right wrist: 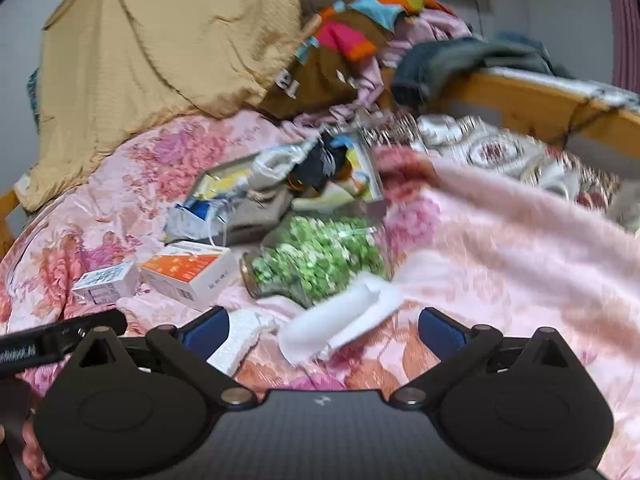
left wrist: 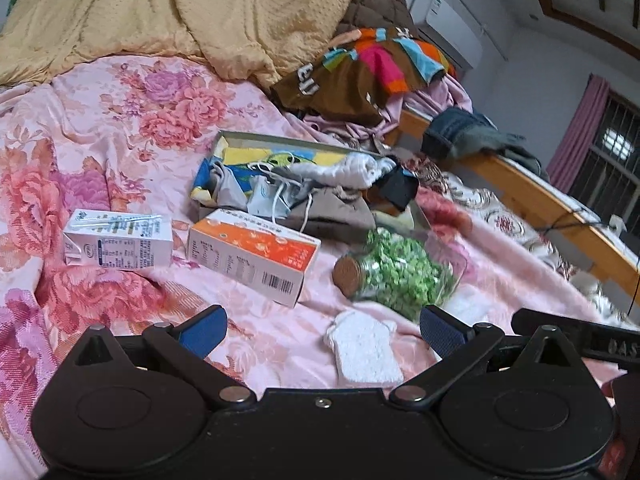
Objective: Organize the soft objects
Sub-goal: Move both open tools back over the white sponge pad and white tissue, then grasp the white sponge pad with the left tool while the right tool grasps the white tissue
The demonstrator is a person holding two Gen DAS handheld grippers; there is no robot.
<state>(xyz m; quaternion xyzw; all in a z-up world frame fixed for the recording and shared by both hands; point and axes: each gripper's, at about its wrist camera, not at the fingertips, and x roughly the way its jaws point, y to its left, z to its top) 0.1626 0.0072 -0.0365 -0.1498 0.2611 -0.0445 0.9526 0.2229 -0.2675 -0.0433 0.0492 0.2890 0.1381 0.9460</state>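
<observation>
Two white soft pieces are lying on the pink floral bedspread. One, a white sponge-like pad, is sitting low in the left wrist frame, between the fingers of the left tool, which is spread wide and gripping nothing. The other, a folded white cloth, is lying at lower centre of the right wrist frame, between the fingers of the right tool, likewise gaping and empty; its outline is smeared by blur, so I cannot tell whether it is touching the jar.

Behind them one glass jar is lying on its side, corked and filled with green bits. Left of it, two cartons are resting flat: one orange carton and one small white carton, just beside each other.

Further up, one shallow tray is holding a tangle of soft things: a white cloth, face masks with loops, a grey-brown garment and a dark piece; how many there are is hard to make out.

At upper left one tan quilt is bunching up. At upper right one brown multicoloured garment is heaped, and a wooden bed rail is carrying dark clothing. The right half of the right wrist frame is blurred.
</observation>
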